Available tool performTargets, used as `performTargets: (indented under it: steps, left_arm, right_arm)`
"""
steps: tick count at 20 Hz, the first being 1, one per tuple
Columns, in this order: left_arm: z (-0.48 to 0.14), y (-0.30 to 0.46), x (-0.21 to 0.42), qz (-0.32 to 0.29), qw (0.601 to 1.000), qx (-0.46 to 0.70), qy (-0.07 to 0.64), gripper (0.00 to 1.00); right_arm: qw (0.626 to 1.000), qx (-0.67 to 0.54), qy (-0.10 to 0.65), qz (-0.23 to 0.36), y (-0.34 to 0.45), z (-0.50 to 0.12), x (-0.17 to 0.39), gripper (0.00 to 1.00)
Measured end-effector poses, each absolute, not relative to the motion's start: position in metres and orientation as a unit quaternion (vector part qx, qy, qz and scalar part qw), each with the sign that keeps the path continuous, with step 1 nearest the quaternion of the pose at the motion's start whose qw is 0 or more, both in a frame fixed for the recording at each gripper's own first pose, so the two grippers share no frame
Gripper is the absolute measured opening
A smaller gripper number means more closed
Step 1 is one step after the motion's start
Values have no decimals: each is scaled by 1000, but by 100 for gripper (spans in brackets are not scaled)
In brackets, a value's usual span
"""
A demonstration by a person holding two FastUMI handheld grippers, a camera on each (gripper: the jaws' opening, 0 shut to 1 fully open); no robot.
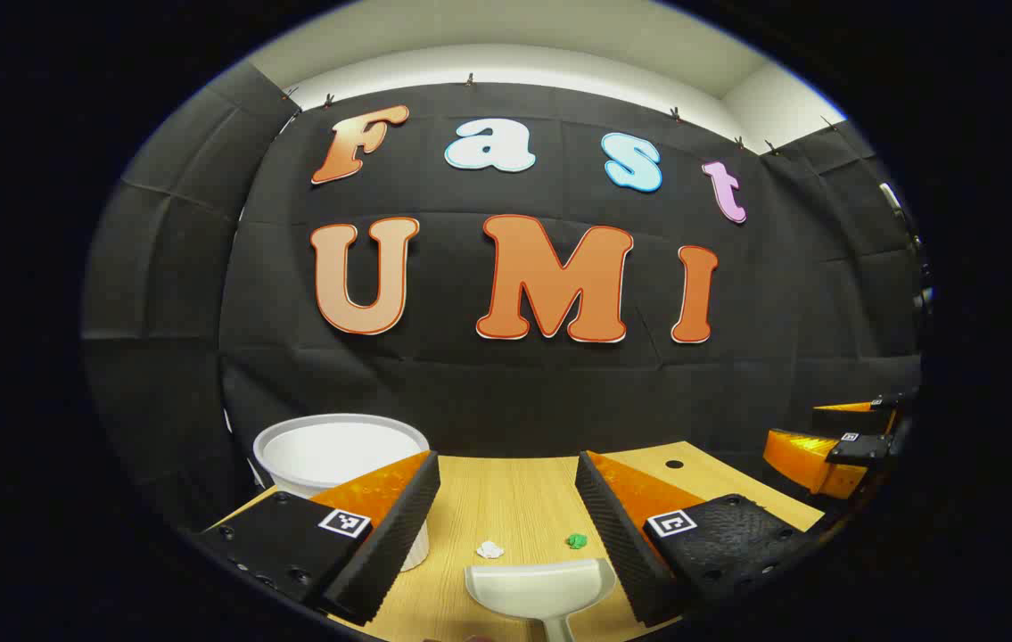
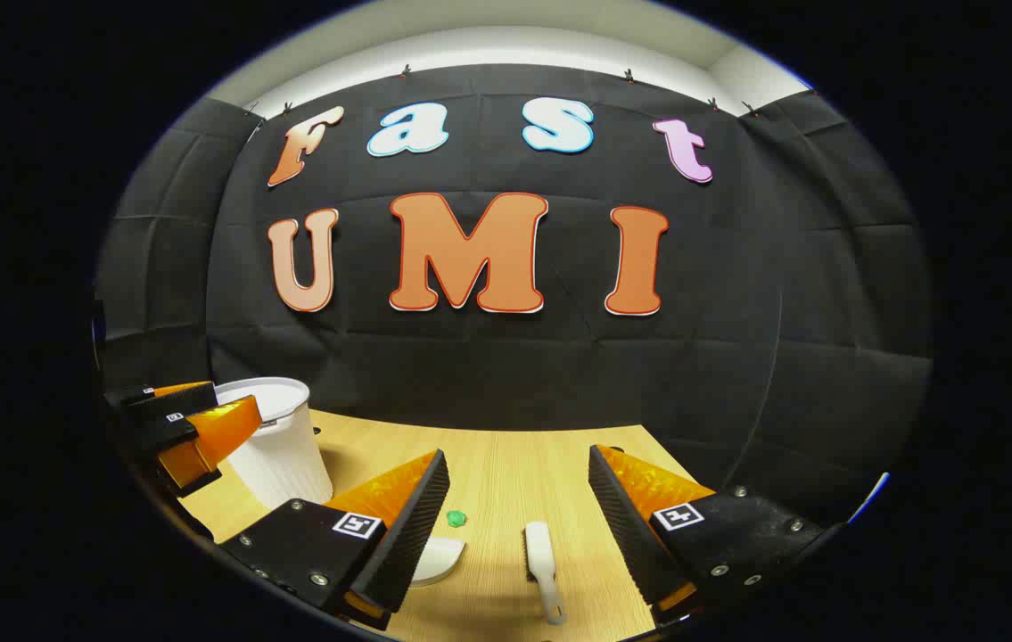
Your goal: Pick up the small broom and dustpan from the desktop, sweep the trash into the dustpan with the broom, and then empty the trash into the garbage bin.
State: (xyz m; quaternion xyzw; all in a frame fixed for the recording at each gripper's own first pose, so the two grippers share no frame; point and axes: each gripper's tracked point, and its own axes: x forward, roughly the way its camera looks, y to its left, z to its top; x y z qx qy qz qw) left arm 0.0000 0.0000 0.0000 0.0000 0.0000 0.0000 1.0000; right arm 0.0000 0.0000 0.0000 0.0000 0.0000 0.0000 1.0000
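A white dustpan (image 1: 541, 588) lies on the wooden desktop (image 1: 514, 499), mouth facing away, just below and between the fingers of my open left gripper (image 1: 506, 462). Beyond the pan's lip lie a white paper scrap (image 1: 489, 550) and a green scrap (image 1: 577, 540). In the right gripper view, the small white broom (image 2: 541, 557) lies lengthwise on the desk between the fingers of my open right gripper (image 2: 517, 455), which holds nothing. The green scrap (image 2: 456, 517) and an edge of the dustpan (image 2: 436, 560) show to its left.
A white ribbed garbage bin (image 1: 341, 455) stands at the desk's back left; it appears as the bin (image 2: 278, 441) beside the left gripper (image 2: 202, 412). The right gripper (image 1: 826, 437) hovers at the far right. A cable hole (image 1: 674, 464) sits near the desk's back edge.
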Motion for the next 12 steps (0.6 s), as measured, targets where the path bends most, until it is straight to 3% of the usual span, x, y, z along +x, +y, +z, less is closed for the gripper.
performTargets:
  steps: [12]
  left_arm:
    - [-3,-2,-6,-8,1000,5,-1,96]
  right_arm:
    - [1000,11,-5,-20,-9,3,-10,95]
